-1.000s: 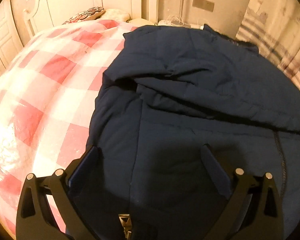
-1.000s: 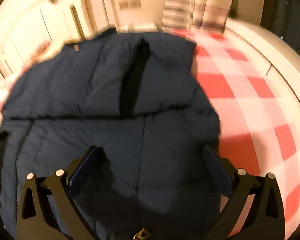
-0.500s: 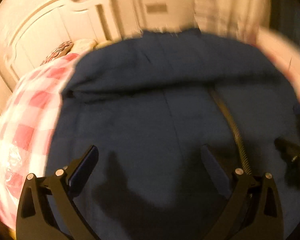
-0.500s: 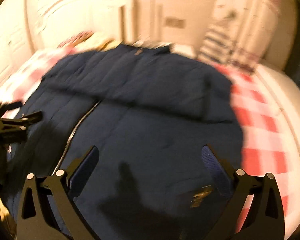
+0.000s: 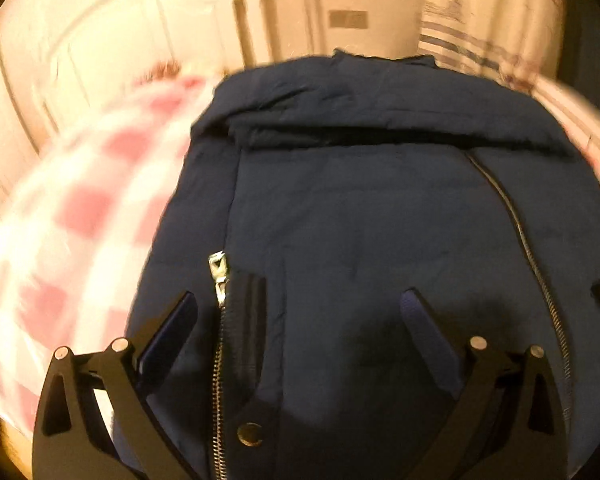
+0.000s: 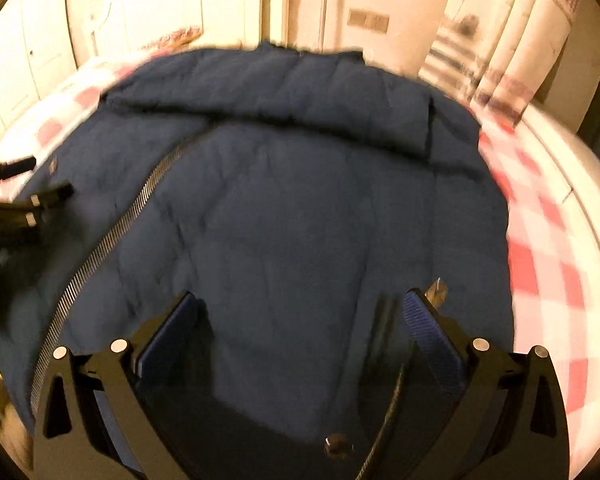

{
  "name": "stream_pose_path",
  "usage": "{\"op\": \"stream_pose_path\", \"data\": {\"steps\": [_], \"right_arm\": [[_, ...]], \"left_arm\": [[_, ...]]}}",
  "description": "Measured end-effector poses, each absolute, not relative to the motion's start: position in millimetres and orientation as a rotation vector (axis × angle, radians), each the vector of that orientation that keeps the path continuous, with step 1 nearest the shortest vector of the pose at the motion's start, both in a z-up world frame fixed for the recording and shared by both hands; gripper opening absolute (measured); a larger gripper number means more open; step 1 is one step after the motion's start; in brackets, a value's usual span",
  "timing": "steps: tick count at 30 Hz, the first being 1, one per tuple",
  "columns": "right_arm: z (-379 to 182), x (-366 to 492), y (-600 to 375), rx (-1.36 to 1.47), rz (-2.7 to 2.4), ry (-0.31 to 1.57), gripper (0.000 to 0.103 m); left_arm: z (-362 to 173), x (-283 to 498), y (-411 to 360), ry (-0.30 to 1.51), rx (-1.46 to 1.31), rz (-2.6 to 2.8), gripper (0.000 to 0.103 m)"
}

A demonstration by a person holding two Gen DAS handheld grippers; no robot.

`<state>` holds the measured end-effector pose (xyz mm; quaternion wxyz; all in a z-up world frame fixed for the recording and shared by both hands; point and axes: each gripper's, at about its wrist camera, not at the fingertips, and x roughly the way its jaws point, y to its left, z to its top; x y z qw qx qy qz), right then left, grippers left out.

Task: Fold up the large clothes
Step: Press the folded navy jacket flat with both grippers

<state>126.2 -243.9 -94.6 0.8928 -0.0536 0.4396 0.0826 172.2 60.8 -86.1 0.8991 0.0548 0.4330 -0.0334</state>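
Navy jacket (image 5: 380, 220) is lying across the checked bed (image 5: 60, 220), far edge already folded over; left gripper (image 5: 300, 312) and right gripper (image 6: 300, 312) are hovering spread-fingered, empty, near hem unfolded.

The jacket (image 5: 380, 220) is dark blue quilted cloth, matt and softly puffed, with a shiny metal zip (image 5: 219, 280) and a dull brass-looking snap (image 5: 250, 434). The bedcover (image 5: 60, 240) is smooth checked cloth in pink and white. Each hand-held gripper (image 5: 300, 312) (image 6: 300, 312) is matt black plastic with bright metal pins and blue textured pads (image 6: 432, 340)
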Motion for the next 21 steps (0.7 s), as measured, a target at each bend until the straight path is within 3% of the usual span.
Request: {"op": "stream_pose_path", "data": {"steps": [8,15,21], "right_arm": [[-77.6,94.4,-251.0,-0.125,0.092,0.864,0.098],[-101.2,69.0,-287.0,-0.031,0.115,0.859,0.098],[-73.2,49.8,-272.0,-0.045,0.096,0.791,0.098]], "left_arm": [[-78.2,141.4,79.6,0.866,0.106,-0.078,0.101],[-92.7,116.2,102.2,0.848,0.111,-0.052,0.101],[-72.3,78.2,79.8,0.782,0.131,-0.113,0.101]]}}
